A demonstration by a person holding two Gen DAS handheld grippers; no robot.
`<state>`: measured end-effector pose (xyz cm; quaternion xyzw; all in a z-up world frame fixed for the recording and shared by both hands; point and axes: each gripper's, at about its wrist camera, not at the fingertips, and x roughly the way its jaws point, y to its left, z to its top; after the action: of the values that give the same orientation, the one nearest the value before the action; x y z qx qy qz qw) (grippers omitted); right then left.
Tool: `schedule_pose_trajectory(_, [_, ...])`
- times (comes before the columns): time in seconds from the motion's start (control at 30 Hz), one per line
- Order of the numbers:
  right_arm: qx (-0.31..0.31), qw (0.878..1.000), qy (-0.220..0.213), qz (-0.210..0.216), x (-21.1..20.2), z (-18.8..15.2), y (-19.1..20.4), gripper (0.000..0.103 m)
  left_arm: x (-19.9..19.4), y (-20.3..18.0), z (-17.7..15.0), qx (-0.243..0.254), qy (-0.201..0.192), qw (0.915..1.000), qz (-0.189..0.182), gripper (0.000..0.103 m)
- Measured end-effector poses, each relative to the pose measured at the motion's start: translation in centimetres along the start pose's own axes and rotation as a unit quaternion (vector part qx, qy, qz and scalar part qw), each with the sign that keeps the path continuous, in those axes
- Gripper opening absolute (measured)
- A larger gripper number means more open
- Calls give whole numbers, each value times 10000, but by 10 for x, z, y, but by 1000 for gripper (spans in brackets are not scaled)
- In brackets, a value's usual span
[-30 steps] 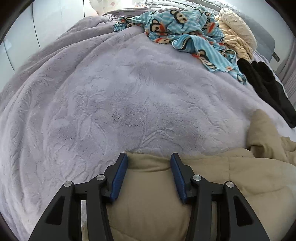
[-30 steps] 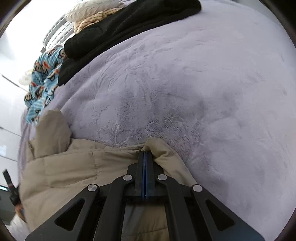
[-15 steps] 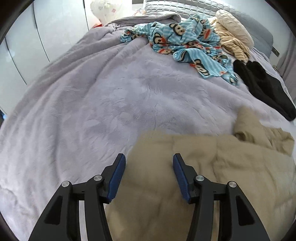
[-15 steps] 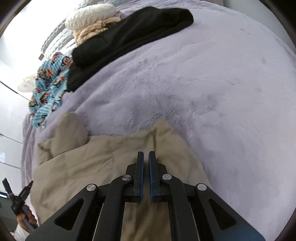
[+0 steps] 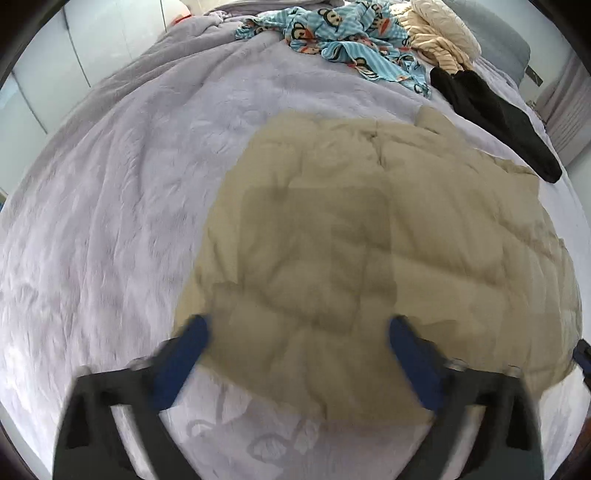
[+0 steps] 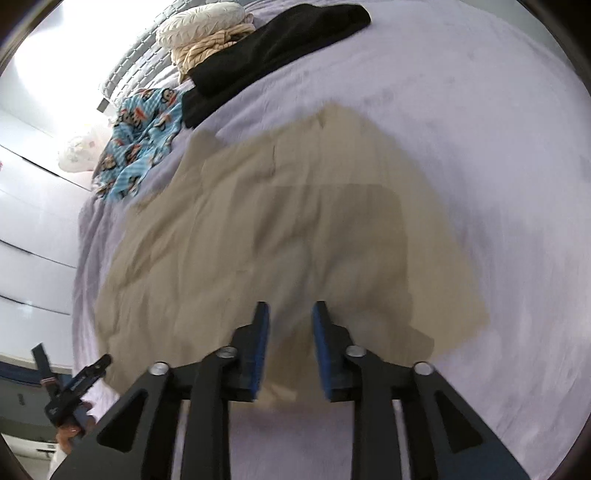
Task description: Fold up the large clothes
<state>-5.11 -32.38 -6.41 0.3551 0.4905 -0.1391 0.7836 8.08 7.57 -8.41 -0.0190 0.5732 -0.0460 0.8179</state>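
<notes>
A large beige padded garment (image 5: 369, 236) lies spread flat on the lilac plush bedspread (image 5: 122, 206). It also shows in the right wrist view (image 6: 258, 229). My left gripper (image 5: 297, 332) is wide open and empty, raised above the garment's near edge. My right gripper (image 6: 290, 321) is open and empty, raised above the garment's near right part. The left gripper's body shows at the lower left of the right wrist view (image 6: 70, 387).
A blue monkey-print garment (image 5: 343, 33), a cream striped garment (image 5: 439, 55) with a cream cushion and a black garment (image 5: 495, 118) lie at the far side of the bed. White wardrobe doors (image 5: 44, 74) stand to the left.
Both grippers have let go of the beige garment's far edge, opened and pulled back and up. The garment now lies flat on the bed.
</notes>
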Motion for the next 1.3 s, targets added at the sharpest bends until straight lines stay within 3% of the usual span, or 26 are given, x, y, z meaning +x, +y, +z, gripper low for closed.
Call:
schedule_pose_trajectory(0.07, [52, 10000, 35, 72, -4, -17, -2, 55, -3, -2, -11, 26, 46, 10000, 28, 100])
schedule_pose_trajectory(0.17, [158, 9996, 199, 131, -1, -34, -5, 58, 0, 1, -21, -115, 216, 9997, -12, 100])
schedule_pose_trajectory(0.23, [352, 9985, 357, 210, 4, -42, -11, 67, 2, 1, -25, -170, 294, 9994, -13, 100])
schedule_pose_trajectory(0.3, [544, 9968, 455, 363, 9, -46, -15, 85, 2, 1, -28, -161, 307, 9994, -4, 101])
schedule_pose_trajectory(0.43, [805, 9942, 511, 488, 21, -43, -21, 87, 2, -2, -33, -145, 342, 9993, 0, 101])
schedule_pose_trajectory(0.5, [980, 9919, 541, 600, 27, -41, -25, 103, 2, -2, -34, -162, 346, 9993, 13, 101])
schedule_pose_trajectory(0.7, [1285, 9860, 464, 957, 39, -35, -27, 103, 10, 1, -29, -236, 380, 9990, -31, 102])
schedule_pose_trajectory(0.87, [1533, 9792, 501, 1234, 52, -31, -27, 103, 18, 22, -29, -788, 500, 9946, -458, 102])
schedule_pose_trajectory(1.0, [1804, 9722, 460, 1422, 57, -27, -32, 103, 18, 41, -32, -1118, 381, 9925, -326, 102])
schedule_pose_trajectory(1.07, [1813, 9721, 448, 1418, 58, -27, -32, 103, 18, 52, -34, -1348, 375, 9887, -542, 102])
schedule_pose_trajectory(1.1, [1814, 9721, 453, 1417, 58, -27, -34, 103, 20, 59, -35, -1519, 418, 9837, -867, 102])
schedule_pose_trajectory(1.17, [1870, 9709, 467, 1419, 59, -26, -36, 103, 29, 72, -39, -1968, 569, 9628, -1762, 102])
schedule_pose_trajectory(1.23, [1980, 9683, 467, 1447, 62, -27, -40, 103, 39, 75, -42, -2196, 661, 9459, -2293, 102])
schedule_pose_trajectory(1.3, [2054, 9665, 474, 1464, 66, -27, -44, 103, 47, 68, -41, -2203, 695, 9394, -2534, 102])
